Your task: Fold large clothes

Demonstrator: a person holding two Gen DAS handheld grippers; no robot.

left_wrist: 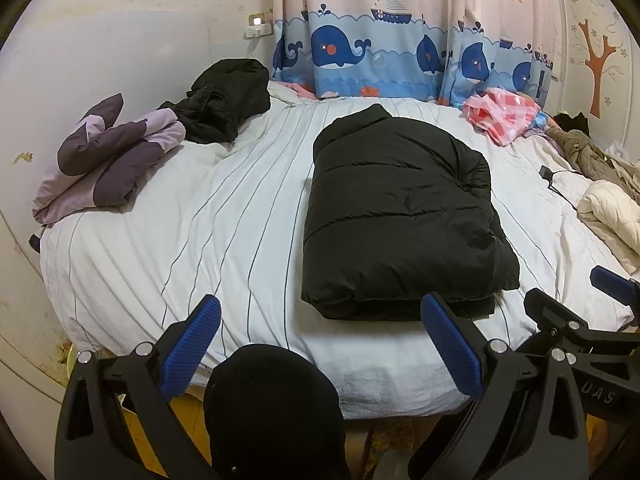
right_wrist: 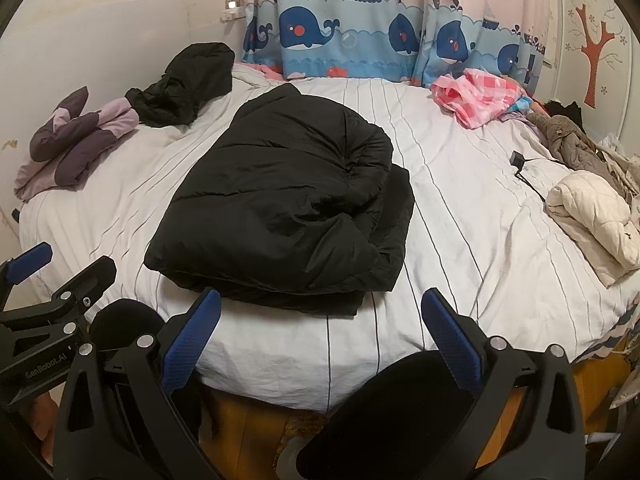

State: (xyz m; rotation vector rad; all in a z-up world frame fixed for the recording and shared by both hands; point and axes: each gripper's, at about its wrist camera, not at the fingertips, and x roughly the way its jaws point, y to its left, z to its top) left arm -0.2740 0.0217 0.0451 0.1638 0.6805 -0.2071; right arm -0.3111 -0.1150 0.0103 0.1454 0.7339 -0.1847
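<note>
Care now means bringing the wide-open, empty left hand-held gripper (left_wrist: 320,344) and right hand-held gripper (right_wrist: 320,340) to the hem corners of the black puffer jacket (right_wrist: 288,200), lying folded mid-bed (right_wrist: 460,208), lifting together.

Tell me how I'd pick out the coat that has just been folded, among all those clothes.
Start at the big bed with the white striped sheet. In its middle, nearest the two tools, lies the black puffer coat, folded into a thick rectangular bundle. The other black garment is a crumpled heap by the far wall, next to the purple one.
</note>
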